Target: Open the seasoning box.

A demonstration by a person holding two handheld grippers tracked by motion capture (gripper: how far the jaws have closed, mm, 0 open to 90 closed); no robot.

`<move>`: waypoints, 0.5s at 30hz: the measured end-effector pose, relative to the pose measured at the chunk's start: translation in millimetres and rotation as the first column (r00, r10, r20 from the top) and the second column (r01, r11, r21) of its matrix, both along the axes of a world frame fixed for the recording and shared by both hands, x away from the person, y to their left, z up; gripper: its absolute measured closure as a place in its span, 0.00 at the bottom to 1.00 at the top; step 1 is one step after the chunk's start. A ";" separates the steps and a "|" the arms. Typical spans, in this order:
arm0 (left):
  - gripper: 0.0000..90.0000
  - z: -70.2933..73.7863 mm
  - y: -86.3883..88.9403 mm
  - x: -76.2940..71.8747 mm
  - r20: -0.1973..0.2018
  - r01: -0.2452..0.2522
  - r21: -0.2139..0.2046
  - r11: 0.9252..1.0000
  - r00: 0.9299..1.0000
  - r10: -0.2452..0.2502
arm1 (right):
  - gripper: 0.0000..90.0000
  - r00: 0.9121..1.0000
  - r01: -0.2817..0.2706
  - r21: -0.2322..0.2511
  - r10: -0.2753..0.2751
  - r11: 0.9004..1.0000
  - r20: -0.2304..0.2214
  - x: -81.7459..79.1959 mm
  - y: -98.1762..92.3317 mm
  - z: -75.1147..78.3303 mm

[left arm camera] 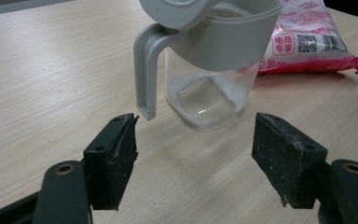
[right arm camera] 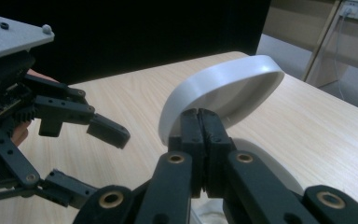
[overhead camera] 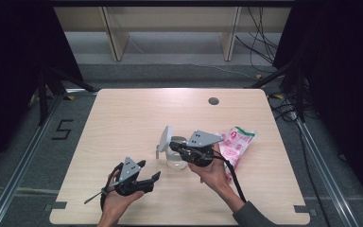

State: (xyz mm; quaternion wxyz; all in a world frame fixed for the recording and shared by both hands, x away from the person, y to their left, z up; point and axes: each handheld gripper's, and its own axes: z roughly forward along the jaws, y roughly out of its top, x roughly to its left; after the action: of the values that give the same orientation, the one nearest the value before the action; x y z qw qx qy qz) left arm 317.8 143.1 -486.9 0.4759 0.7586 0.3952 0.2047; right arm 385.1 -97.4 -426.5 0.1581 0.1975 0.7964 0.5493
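**Clear plastic jar with grey collar, handle and flip lid: lid up, bag untouched**

Clear plastic jar [overhead camera: 176,158] sits mid-table, a thin layer of white stuff in the bottom. Grey round flip lid [right arm camera: 223,95] is swung up, so opening looks done. Pink-and-white printed packet [overhead camera: 235,144] lies just beside the jar on its right, not handled (filling is my guess at what's left).

Right gripper [overhead camera: 176,145]: jaws together, clamped on the lid's lower edge, holding it up.

Left gripper [overhead camera: 150,171]: jaws wide apart, nothing between them, near the jar handle, not touching.
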 end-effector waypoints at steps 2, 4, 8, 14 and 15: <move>0.33 0.3 -0.8 -0.4 -0.002 0.006 -0.002 1.000 1.000 -0.006 | 1.00 1.000 -0.006 0.003 0.006 1.000 0.001 -2.0 3.5 0.9; 0.33 0.1 -0.5 -0.4 -0.003 0.007 0.005 1.000 1.000 -0.007 | 0.99 1.000 -0.008 0.005 0.008 1.000 0.018 -3.9 6.8 1.4; 0.33 1.0 2.2 0.5 0.007 0.012 0.003 1.000 1.000 -0.012 | 0.98 1.000 -0.021 0.026 0.021 0.999 0.006 -6.9 3.1 4.9; 0.33 1.6 0.9 -2.1 0.002 0.002 -0.013 1.000 1.000 -0.002 | 0.83 0.999 0.043 0.050 -0.041 0.998 -0.023 -7.3 -28.3 11.6; 0.32 1.3 0.8 -2.2 0.002 0.008 -0.009 1.000 1.000 -0.008 | 0.77 0.998 0.052 0.029 -0.052 0.998 -0.021 -6.7 -38.2 11.7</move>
State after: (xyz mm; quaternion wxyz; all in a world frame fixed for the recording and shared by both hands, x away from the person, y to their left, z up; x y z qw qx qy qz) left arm 315.6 144.0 -485.7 0.4806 0.7577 0.3926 0.2019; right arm 378.4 -135.5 -414.9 0.1614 0.2261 0.7843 0.5547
